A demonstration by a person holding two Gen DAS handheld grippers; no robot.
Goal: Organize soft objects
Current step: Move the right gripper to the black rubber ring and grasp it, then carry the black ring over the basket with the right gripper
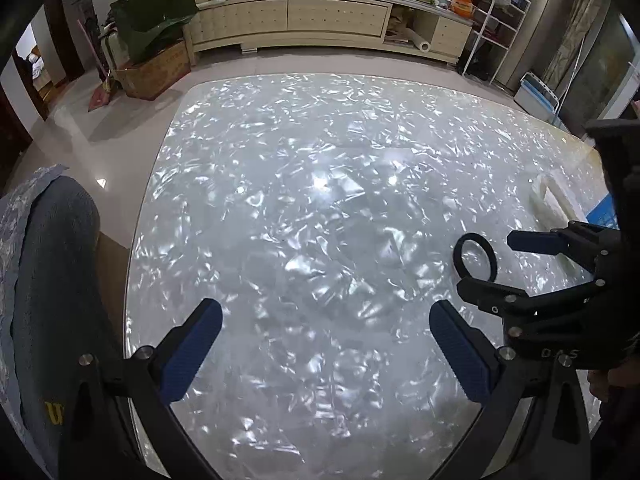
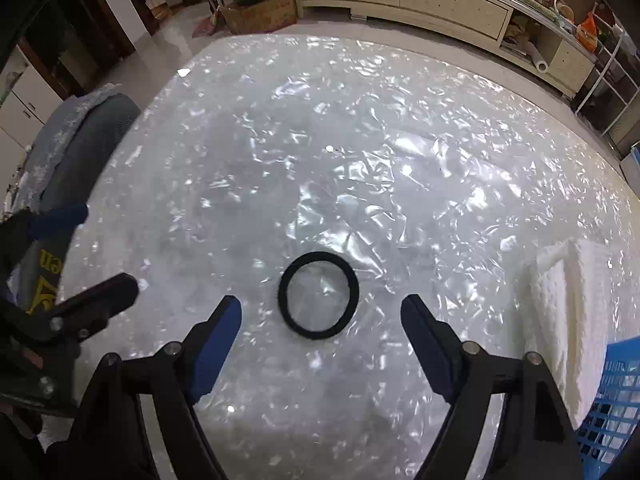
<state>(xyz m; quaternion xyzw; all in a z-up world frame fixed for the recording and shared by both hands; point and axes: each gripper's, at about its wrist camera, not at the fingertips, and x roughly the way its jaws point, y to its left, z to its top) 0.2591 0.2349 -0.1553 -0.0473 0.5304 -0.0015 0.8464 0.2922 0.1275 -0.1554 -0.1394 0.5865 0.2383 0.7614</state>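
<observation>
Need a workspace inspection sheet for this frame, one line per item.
Surface: table, glossy pearl-pattern top.
Job's things: black hair tie flat on the table; white towel at the right edge; blue basket beside the towel.
Clutter: grey cloth at the left edge.
Grippers: right gripper open, hair tie just ahead of its tips, not touching; left gripper open, empty.
Cables: nothing seen.
Surroundings: cream cabinet loaded with items, cardboard box, white rack.

Black hair tie (image 2: 318, 295), flat open ring on pearly tabletop (image 2: 360, 140).
</observation>
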